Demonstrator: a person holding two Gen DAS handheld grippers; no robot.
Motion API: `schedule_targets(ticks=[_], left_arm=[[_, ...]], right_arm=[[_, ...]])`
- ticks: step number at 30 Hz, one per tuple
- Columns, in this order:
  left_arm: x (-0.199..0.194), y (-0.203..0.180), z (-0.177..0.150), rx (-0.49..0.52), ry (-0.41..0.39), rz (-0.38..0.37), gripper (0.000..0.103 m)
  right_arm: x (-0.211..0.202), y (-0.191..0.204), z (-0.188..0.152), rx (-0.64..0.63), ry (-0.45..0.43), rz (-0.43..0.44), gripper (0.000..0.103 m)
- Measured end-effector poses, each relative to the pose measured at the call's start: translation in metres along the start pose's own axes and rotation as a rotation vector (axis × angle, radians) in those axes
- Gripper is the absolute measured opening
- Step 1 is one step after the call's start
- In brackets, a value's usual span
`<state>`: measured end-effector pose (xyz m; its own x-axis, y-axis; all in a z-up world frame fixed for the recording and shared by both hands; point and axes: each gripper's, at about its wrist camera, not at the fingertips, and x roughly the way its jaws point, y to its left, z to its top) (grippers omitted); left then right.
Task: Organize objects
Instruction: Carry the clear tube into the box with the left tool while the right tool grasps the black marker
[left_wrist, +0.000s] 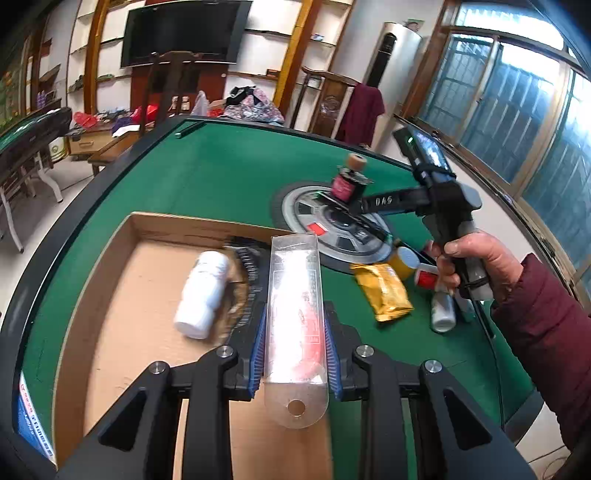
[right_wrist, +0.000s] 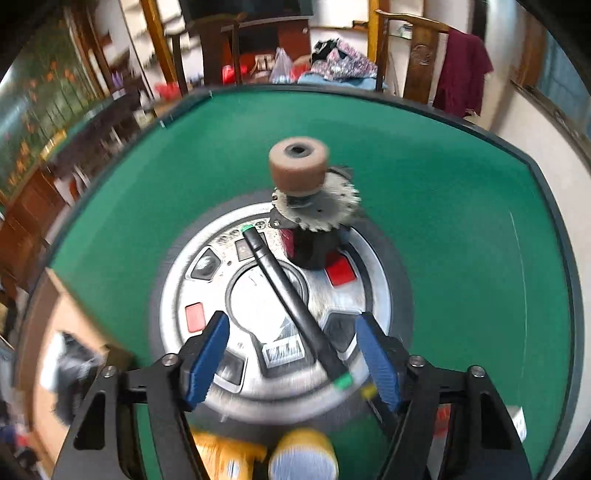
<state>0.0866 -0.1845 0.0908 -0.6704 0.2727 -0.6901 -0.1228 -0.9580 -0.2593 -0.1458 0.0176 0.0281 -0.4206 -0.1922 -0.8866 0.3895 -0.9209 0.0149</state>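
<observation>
Left tool (left_wrist: 294, 343) pinched the clear toothbrush package (left_wrist: 295, 314); right tool (right_wrist: 293, 360) was spread. Slippery plastic could slide out above the cardboard box (left_wrist: 122, 302).

A large black flat-screen television (left_wrist: 184, 31) is mounted among white wall shelves with curved wooden frames (left_wrist: 291, 59). Barred windows (left_wrist: 517, 110) are lit by daylight. A maroon garment (right_wrist: 463, 70) is draped over a carved wooden chair (right_wrist: 421, 55).
</observation>
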Motion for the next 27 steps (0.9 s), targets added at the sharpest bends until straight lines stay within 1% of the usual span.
schedule_targets(ticks=[1, 2, 3, 4, 5, 7, 10, 15, 19, 20, 22, 25, 27], left_arm=[[-0.001, 0.006, 0.0, -0.009, -0.002, 0.001, 0.027], [-0.001, 0.011, 0.0, -0.018, -0.003, 0.0, 0.027], [-0.001, 0.015, 0.0, -0.028, -0.005, -0.001, 0.027], [0.0, 0.018, 0.0, -0.037, -0.006, -0.004, 0.027], [0.0, 0.022, 0.0, -0.045, -0.007, -0.005, 0.027], [0.0, 0.027, -0.002, -0.06, -0.01, -0.004, 0.027], [-0.004, 0.031, -0.004, -0.075, -0.017, -0.005, 0.027], [-0.019, 0.04, -0.01, -0.092, -0.033, 0.012, 0.027], [-0.027, 0.047, -0.013, -0.105, -0.032, 0.037, 0.027], [-0.027, 0.05, -0.012, -0.106, -0.027, 0.047, 0.027], [-0.025, 0.055, -0.01, -0.11, -0.013, 0.06, 0.027], [-0.017, 0.064, -0.004, -0.114, 0.01, 0.084, 0.027], [-0.008, 0.071, 0.0, -0.113, 0.027, 0.109, 0.027]], right_arm=[[0.006, 0.002, 0.001, -0.011, 0.017, -0.016, 0.056], [0.014, 0.004, 0.002, -0.02, 0.041, -0.032, 0.038], [0.02, 0.006, 0.0, -0.02, 0.066, -0.046, 0.031], [0.02, 0.007, -0.001, -0.024, 0.048, -0.059, 0.025], [0.022, 0.008, -0.002, -0.025, 0.051, -0.06, 0.021], [0.021, 0.006, -0.004, -0.006, 0.054, -0.046, 0.019], [0.013, 0.001, -0.011, 0.036, 0.025, -0.025, 0.018], [-0.023, -0.001, -0.03, 0.105, -0.047, 0.061, 0.016], [-0.053, 0.0, -0.045, 0.172, -0.079, 0.187, 0.016], [-0.06, 0.001, -0.051, 0.188, -0.084, 0.232, 0.016], [-0.069, 0.012, -0.054, 0.205, -0.09, 0.293, 0.016], [-0.082, 0.028, -0.066, 0.233, -0.085, 0.41, 0.017], [-0.079, 0.051, -0.068, 0.232, -0.077, 0.442, 0.017]])
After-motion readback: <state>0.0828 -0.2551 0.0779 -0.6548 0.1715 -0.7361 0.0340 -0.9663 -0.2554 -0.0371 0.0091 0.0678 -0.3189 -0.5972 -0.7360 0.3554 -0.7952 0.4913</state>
